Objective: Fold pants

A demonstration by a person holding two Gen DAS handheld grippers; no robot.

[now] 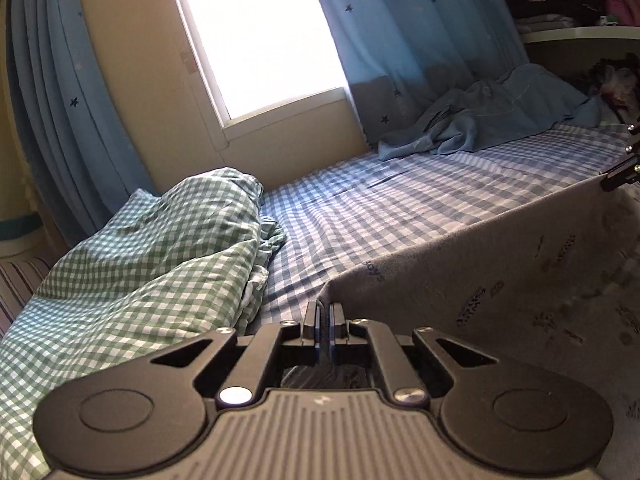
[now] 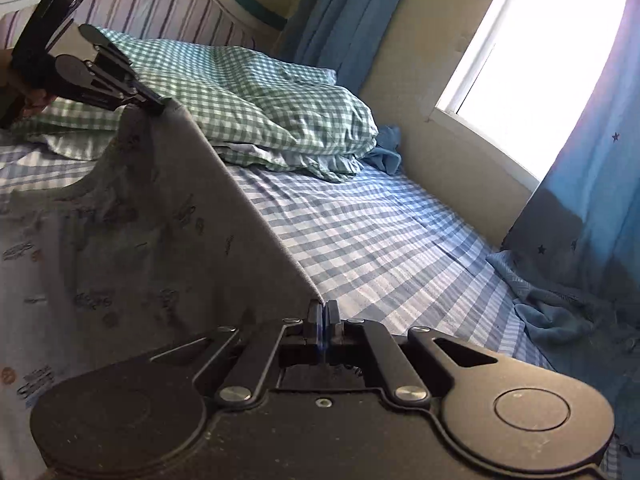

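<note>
The pants (image 1: 500, 280) are grey with small dark prints, and are held up above the bed, stretched taut between my two grippers. My left gripper (image 1: 325, 312) is shut on one corner of the pants' top edge. It also shows in the right wrist view (image 2: 158, 106) at the upper left, pinching the far corner. My right gripper (image 2: 322, 312) is shut on the other corner of the pants (image 2: 160, 240). Its tip shows at the right edge of the left wrist view (image 1: 618, 178). The rest of the pants hangs down below the edge.
The bed has a blue checked sheet (image 1: 400, 216). A green checked duvet (image 1: 140, 264) is heaped at the head end. A blue crumpled cloth (image 1: 480, 120) lies at the foot end. A window (image 1: 256, 36) with blue curtains (image 2: 580, 200) runs along the far wall.
</note>
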